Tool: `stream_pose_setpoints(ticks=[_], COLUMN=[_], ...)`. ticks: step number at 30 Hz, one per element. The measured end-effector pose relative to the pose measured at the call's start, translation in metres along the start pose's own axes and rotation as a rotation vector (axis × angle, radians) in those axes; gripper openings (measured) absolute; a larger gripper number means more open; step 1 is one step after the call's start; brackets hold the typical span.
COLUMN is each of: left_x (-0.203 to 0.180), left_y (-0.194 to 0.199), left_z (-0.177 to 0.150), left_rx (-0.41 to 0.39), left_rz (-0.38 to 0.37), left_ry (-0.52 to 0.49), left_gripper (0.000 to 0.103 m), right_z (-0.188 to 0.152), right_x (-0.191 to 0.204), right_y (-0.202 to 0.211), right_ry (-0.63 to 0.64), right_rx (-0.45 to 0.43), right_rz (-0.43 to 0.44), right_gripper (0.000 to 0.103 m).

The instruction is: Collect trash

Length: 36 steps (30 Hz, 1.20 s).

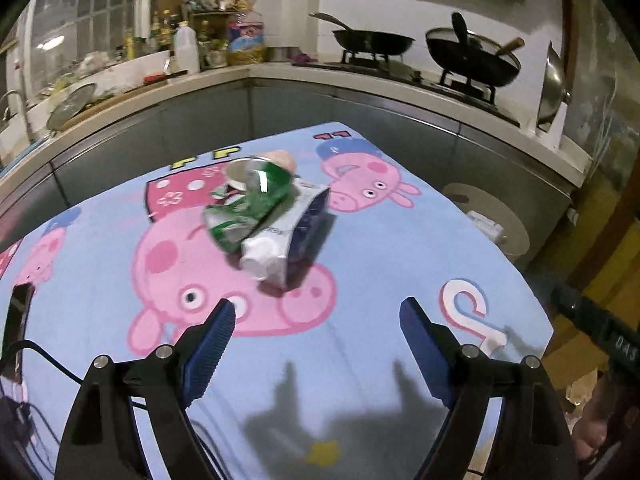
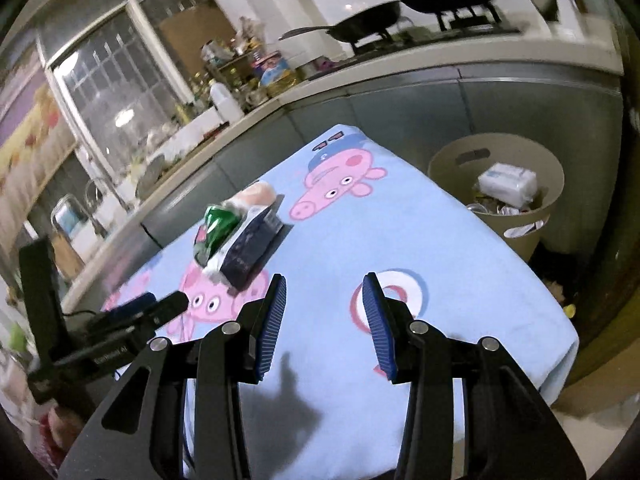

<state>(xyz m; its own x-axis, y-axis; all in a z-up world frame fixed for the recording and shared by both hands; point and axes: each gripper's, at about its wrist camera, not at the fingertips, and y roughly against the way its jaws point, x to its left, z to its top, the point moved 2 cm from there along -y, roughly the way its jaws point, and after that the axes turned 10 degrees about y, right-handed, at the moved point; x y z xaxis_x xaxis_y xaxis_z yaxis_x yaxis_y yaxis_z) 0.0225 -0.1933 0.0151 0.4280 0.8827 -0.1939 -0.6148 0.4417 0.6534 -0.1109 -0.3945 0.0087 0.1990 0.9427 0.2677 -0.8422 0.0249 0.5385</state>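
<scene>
Crushed green can (image 1: 244, 204) ahead of gaping left claw (image 1: 316, 312)

dim indoor light | gripper shadows on cloth (image 1: 360, 360) | fisheye-warped edges | slight blur

Kitchen counter (image 1: 360, 84) wraps the corner — two black woks (image 1: 474, 54) on burners, barred window (image 2: 116, 84).

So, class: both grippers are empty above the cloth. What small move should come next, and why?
Probably ease the open left gripper forward to straddle the milk carton. It lies nearest, the crushed green can leaning on it, and the bin waits beyond the table.
</scene>
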Motion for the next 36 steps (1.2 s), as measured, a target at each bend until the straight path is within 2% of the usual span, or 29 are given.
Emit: stream_pose_setpoints(ticks=[3,6,11,16,21,25,28,32,36], left_x=[0.009,0.019,0.034,0.052,0.072,0.089,0.103,0.119,0.133], left_y=[0.011,0.021,0.039,0.059,0.083,0.105,0.117,0.130,0.140], left_z=[-0.003,-0.004,-0.002,0.002,0.011,0.018,0.020,0.021,0.023], left_rx=[-0.024,-0.052,-0.106,-0.177,-0.270,-0.341,-0.381,-0.409,-0.430], left_rz=[0.010,0.017,0.030,0.062,0.113,0.132,0.138,0.136,0.129], left_ry=[0.008,0.020,0.044,0.059,0.077,0.107,0.128,0.147,0.160], left_gripper=[0.085,0.085,0.086,0.086,0.086,0.087,0.088,0.088,0.088], right_z=[0.002,0.010,0.032,0.074,0.153,0.217,0.250,0.274,0.299], right_x=[0.017,0.034,0.055,0.089,0.154,0.217,0.265,0.324,0.365], right_y=[0.011,0.032,0.068,0.113,0.193,0.241,0.268,0.295,0.331], right_ry=[0.046,0.105,0.142,0.206,0.315,0.374,0.419,0.477,0.451], right_rx=[-0.033,-0.105,-0.228,-0.364,-0.526,-0.537,-0.578,-0.616,-0.651], right_rz=[-0.043,-0.093,-0.097,-0.058,0.063,0.162,0.178,0.181,0.220], right_gripper=[0.040,0.040,0.041,0.041,0.041,0.041,0.041,0.041,0.041])
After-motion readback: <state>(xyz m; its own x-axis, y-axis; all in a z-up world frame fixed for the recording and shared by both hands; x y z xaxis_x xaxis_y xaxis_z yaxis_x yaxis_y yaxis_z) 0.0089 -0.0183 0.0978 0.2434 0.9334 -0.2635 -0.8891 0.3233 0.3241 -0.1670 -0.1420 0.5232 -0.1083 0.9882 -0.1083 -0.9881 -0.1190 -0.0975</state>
